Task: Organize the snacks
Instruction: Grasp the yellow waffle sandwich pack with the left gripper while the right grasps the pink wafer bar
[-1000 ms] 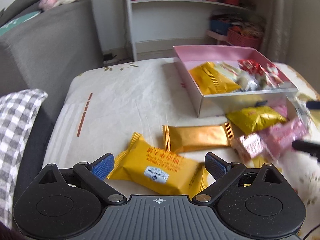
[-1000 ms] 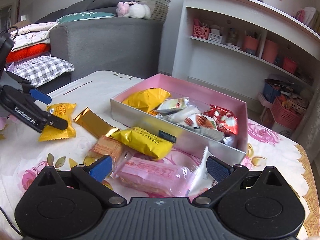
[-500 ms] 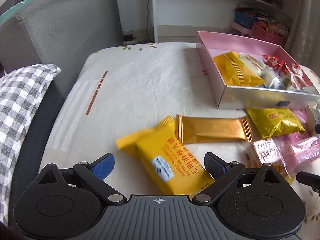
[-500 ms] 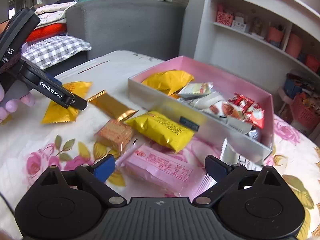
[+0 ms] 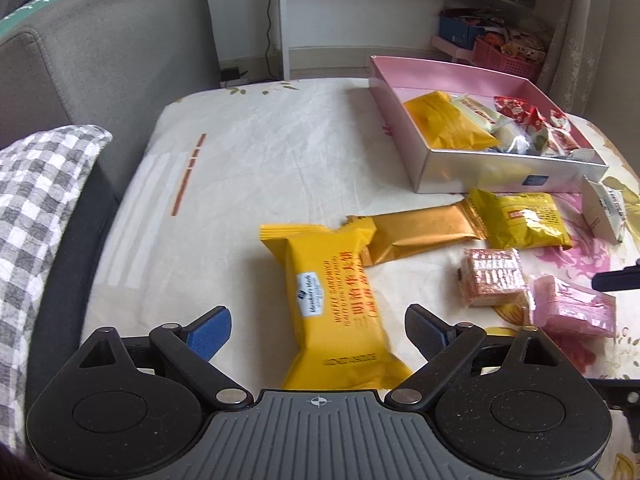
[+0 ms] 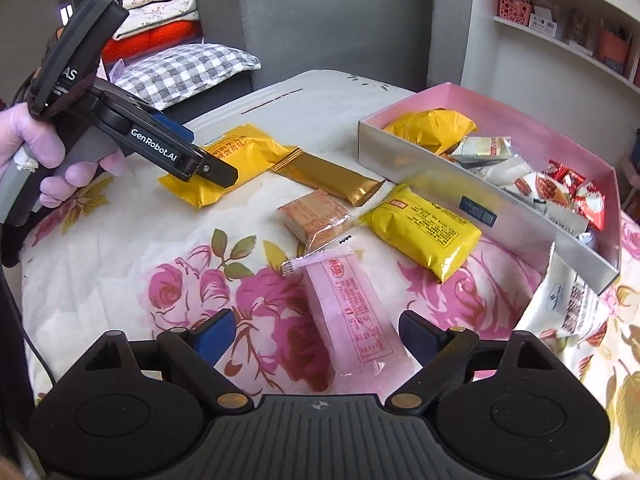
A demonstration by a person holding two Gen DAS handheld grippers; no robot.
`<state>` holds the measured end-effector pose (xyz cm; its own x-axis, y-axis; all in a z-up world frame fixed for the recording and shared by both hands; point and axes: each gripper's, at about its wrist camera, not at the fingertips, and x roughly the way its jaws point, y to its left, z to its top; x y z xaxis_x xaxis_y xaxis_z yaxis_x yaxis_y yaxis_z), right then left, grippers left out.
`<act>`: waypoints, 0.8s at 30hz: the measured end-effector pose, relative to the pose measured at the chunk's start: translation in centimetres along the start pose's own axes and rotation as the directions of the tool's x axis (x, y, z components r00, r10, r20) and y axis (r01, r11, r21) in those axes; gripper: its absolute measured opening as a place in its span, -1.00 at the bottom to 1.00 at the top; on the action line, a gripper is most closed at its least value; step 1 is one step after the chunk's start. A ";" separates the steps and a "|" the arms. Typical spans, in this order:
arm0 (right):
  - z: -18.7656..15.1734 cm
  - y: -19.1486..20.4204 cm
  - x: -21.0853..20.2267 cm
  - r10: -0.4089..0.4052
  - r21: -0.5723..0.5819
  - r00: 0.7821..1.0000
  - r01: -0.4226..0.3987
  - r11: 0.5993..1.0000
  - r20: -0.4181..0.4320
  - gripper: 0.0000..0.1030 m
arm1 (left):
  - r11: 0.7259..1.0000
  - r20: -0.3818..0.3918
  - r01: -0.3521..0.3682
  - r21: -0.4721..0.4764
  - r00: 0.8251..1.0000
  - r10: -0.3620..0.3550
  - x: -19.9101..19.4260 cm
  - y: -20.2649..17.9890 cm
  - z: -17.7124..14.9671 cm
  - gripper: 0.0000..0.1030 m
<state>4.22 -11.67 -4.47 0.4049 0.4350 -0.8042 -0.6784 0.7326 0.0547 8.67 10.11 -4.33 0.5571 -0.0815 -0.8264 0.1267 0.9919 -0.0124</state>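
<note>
Left gripper [image 5: 318, 330] low and level, jaws spread wide, pads [image 5: 210, 332] well apart, gripped by a gloved hand [image 6: 44, 148] at its handle. Right gripper [image 6: 316, 336] likewise low, tilted slightly down, jaws wide apart.

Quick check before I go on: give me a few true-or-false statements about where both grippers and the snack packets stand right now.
1. The left gripper is open, with the orange-yellow sandwich-biscuit packet lying between its fingers. True.
2. The right gripper is shut on the pink wrapped wafer packet. False: it is open, and the packet lies on the cloth between its fingers.
3. The pink-lined silver cardboard box is empty. False: it holds several packets, among them a yellow one and red ones.
4. The long gold foil bar lies on the floral tablecloth, outside the box. True.
5. The shiny yellow foil pouch sits inside the box. False: it lies on the cloth beside the box's silver wall.
</note>
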 end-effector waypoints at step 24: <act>0.3 -0.3 0.9 -0.082 0.003 0.997 0.082 0.997 0.008 -0.51 | 0.998 0.001 -0.009 -0.067 1.000 0.009 0.3 -0.2 -0.1 -0.22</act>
<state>4.98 -11.36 -5.08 0.4644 0.3777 -0.8011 -0.6413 0.7672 -0.0100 8.76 9.92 -4.61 0.5591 -0.0723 -0.8260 0.0662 0.9969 -0.0425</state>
